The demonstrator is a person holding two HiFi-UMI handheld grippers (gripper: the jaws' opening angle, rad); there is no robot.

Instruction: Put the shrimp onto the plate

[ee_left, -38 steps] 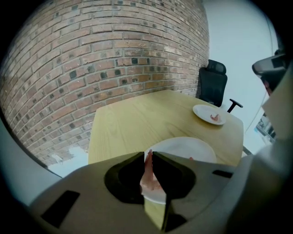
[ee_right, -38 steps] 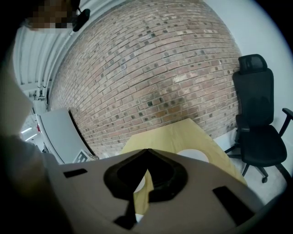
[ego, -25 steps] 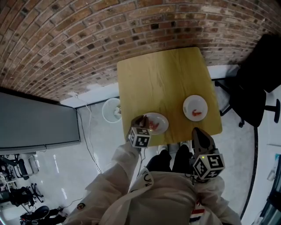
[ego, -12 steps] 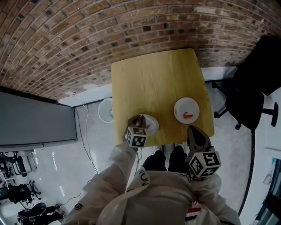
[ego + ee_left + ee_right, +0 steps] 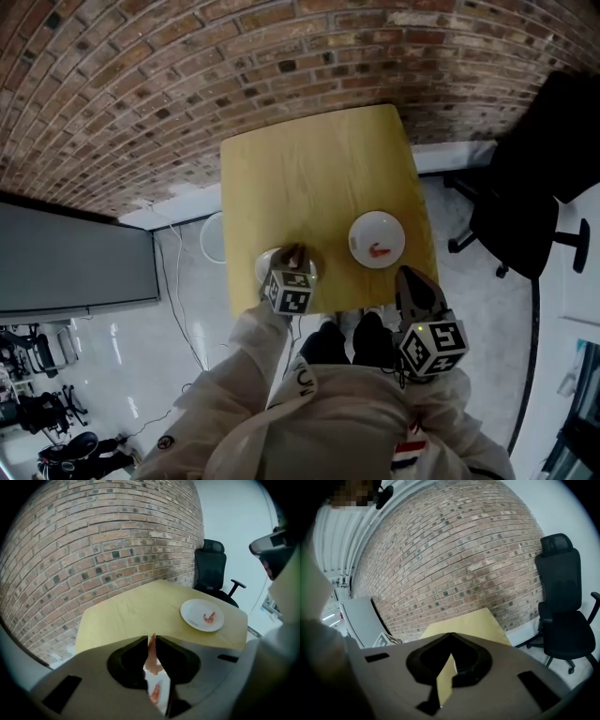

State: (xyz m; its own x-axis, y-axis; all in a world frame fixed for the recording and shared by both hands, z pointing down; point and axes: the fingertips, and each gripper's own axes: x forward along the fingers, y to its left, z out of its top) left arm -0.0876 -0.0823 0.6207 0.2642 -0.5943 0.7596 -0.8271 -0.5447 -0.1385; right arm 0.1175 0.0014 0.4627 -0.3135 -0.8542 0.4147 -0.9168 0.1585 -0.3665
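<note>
A brick wall (image 5: 187, 84) fills the 12 o'clock side of the head view. A yellow wooden table (image 5: 309, 178) stands against it, and a black office chair (image 5: 534, 187) is at 3 o'clock. Toward the table's 4 o'clock corner sits a white plate (image 5: 375, 228) with one shrimp (image 5: 378, 251) already on it. A second plate (image 5: 265, 265) lies at the 7 o'clock edge. The left gripper (image 5: 296, 251) hangs over this second plate, its jaws nearly together and clamped on a pink shrimp (image 5: 151, 656). Another shrimp piece (image 5: 154, 692) lies on the white surface below. The right gripper (image 5: 410, 277) is at 5 o'clock of the white plate, off the table's near edge. Its jaw tips meet, with nothing between them.
</note>
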